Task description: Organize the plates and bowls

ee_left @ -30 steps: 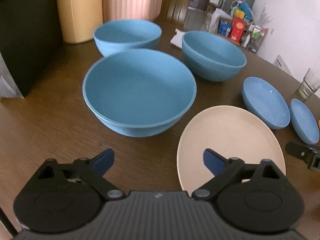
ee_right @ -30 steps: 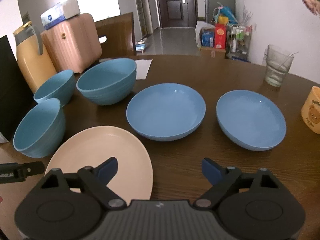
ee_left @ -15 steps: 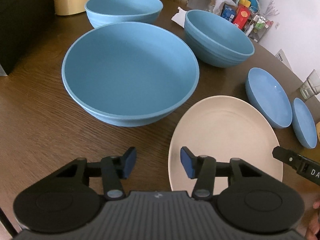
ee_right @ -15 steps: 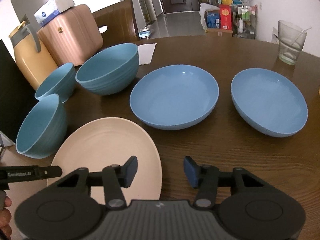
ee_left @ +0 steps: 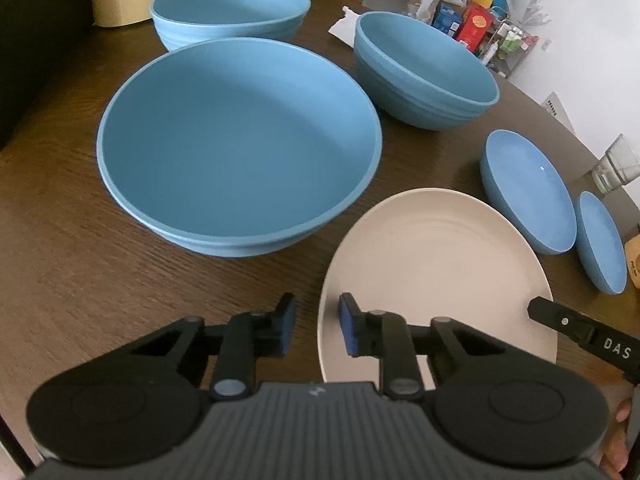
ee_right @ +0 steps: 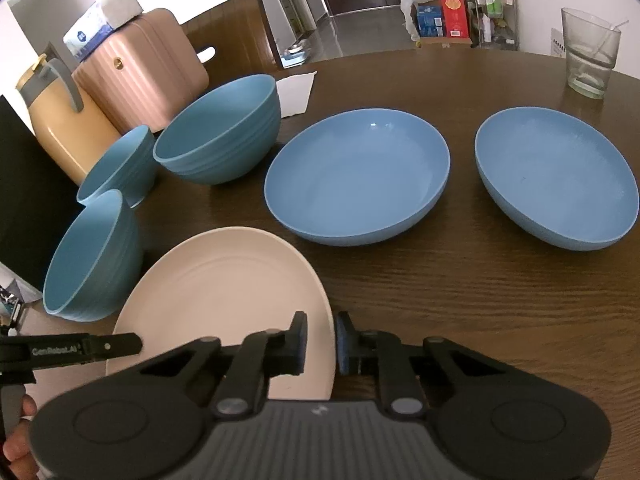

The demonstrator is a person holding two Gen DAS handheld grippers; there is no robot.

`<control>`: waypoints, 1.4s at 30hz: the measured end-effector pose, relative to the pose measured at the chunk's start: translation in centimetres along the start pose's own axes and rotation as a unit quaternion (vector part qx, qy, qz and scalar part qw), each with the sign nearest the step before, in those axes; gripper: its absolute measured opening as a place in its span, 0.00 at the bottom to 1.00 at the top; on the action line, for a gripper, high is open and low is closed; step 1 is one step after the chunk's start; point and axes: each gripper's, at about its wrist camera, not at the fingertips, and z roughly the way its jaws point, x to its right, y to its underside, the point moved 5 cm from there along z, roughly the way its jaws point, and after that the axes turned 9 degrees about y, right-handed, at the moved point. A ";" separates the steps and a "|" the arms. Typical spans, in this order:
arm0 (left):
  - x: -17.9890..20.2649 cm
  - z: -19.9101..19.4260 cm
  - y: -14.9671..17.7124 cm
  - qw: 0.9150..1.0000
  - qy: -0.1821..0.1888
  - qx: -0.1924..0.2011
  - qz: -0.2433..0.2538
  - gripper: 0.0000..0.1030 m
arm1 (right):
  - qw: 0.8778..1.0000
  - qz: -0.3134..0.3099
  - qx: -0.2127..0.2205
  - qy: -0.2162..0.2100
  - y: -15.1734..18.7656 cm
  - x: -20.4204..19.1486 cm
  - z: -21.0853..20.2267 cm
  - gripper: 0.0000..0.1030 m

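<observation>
A beige plate [ee_left: 436, 272] [ee_right: 224, 292] lies flat on the dark wooden table [ee_right: 460, 280]. My left gripper [ee_left: 317, 328] hangs over the plate's left rim, its jaws closing to a narrow gap; one pad is above the plate, the other above the table, and neither presses on the rim. My right gripper [ee_right: 322, 340] straddles the opposite rim the same way, jaws also closing. A large blue bowl [ee_left: 240, 140] stands just left of the plate, with two more blue bowls [ee_left: 228, 12] [ee_left: 424, 68] behind it. Two shallow blue dishes [ee_right: 356, 176] [ee_right: 556, 176] lie to the right.
A yellow jug [ee_right: 60, 120] and a pink ribbed case [ee_right: 144, 68] stand at the table's far left. A white napkin [ee_right: 294, 92] lies behind the bowls, and a glass [ee_right: 588, 56] stands far right. A hand [ee_right: 16, 440] shows at the lower left.
Both grippers have sunk and tipped down toward the beige plate. Their jaws have narrowed from wide apart to a small gap, each now over a side of the rim.
</observation>
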 end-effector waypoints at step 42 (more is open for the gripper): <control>0.7 -2.3 1.1 0.999 0.008 0.028 0.029 0.11 | 0.999 0.010 0.032 -0.003 1.7 -0.4 -3.2 0.04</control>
